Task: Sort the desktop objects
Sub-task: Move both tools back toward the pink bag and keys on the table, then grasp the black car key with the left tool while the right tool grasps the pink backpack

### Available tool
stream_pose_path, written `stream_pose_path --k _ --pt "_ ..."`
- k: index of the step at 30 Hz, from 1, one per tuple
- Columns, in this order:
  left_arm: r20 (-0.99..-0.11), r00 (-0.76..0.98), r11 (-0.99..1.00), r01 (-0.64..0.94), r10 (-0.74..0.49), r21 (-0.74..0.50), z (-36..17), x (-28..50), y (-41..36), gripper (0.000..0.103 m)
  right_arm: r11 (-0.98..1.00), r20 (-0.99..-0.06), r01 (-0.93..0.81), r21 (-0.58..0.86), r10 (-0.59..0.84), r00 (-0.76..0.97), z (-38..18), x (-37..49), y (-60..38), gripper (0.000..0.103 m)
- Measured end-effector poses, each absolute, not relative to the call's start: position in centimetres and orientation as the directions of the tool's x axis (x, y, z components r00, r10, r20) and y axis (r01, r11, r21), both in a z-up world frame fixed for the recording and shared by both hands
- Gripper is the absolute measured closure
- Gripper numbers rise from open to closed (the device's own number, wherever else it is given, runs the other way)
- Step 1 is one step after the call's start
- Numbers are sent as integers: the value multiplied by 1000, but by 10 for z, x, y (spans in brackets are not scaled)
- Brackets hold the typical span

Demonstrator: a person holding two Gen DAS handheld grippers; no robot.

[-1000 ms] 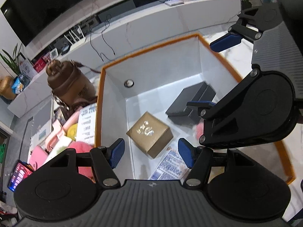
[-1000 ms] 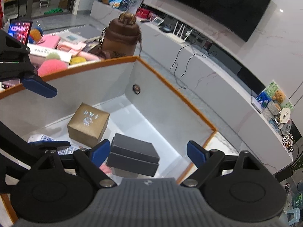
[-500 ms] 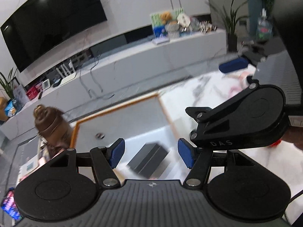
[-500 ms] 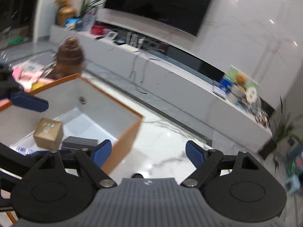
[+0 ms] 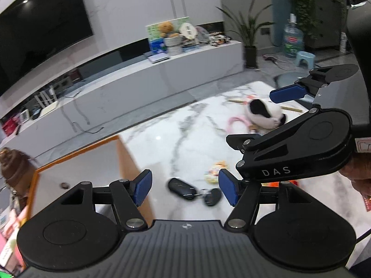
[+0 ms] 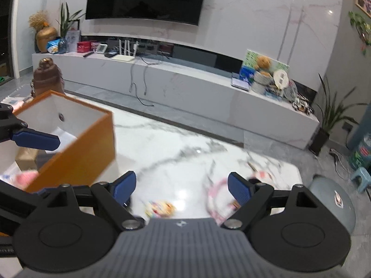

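My left gripper [image 5: 185,187] hangs above the marble table [image 5: 185,125], tilted forward and down, its blue pads spread wide with nothing between them; framed in the gap, a black car key [image 5: 182,188] lies flat on the stone with a dark fob [image 5: 212,197] touching its end. Just beside them sits a small, blurred colourful packet [image 5: 214,173]. My right gripper [image 6: 182,187] is raised to the right of the left one, angled across the tabletop, its fingers also parted wide and empty. Beneath it lie the same packet [image 6: 160,208] and a pink ring-shaped item [image 6: 218,197], both smeared by motion. A black-and-white plush toy [image 5: 263,113] rests farther off, near the table's far right edge. The orange box [image 6: 76,157] with white lining stands at the left, holding a tan carton [image 6: 26,159] and something pink [image 6: 25,177].
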State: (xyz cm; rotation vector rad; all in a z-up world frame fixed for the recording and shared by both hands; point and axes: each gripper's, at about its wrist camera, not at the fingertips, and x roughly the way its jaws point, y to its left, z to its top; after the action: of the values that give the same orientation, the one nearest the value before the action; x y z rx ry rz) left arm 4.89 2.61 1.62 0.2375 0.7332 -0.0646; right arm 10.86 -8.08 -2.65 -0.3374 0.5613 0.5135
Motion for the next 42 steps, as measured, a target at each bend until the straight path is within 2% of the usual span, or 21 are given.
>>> stream_pose_path --k 11,19,30,32,34,39,41,42 --pt "-700 713 970 195 -38 145 -19 61 -15 26 875 -625 -466 -131 292 724 -57 126 -144 12" --pt "-697 717 976 159 -13 146 -50 67 -14 26 922 -682 -384 -55 246 689 -93 153 -166 11" --pt "-678 733 989 56 51 134 -78 73 5 27 929 -711 -368 -48 227 666 -114 164 -173 9" --pt "-700 712 993 30 61 117 -82 77 8 35 930 -714 -364 -43 227 663 -115 166 -175 9" --pt "-721 691 996 19 54 93 -87 81 11 61 931 -714 -363 -44 225 663 -115 168 -175 9" --pt "-739 671 997 -10 60 72 -96 86 17 62 933 -720 -357 -38 222 657 -119 171 -177 9" --pt "-742 668 998 -15 54 59 -97 86 20 65 935 -729 -352 -31 220 648 -122 173 -178 9" --pt "-740 670 998 -20 56 58 -97 86 21 70 936 -733 -350 -25 221 644 -124 173 -178 9"
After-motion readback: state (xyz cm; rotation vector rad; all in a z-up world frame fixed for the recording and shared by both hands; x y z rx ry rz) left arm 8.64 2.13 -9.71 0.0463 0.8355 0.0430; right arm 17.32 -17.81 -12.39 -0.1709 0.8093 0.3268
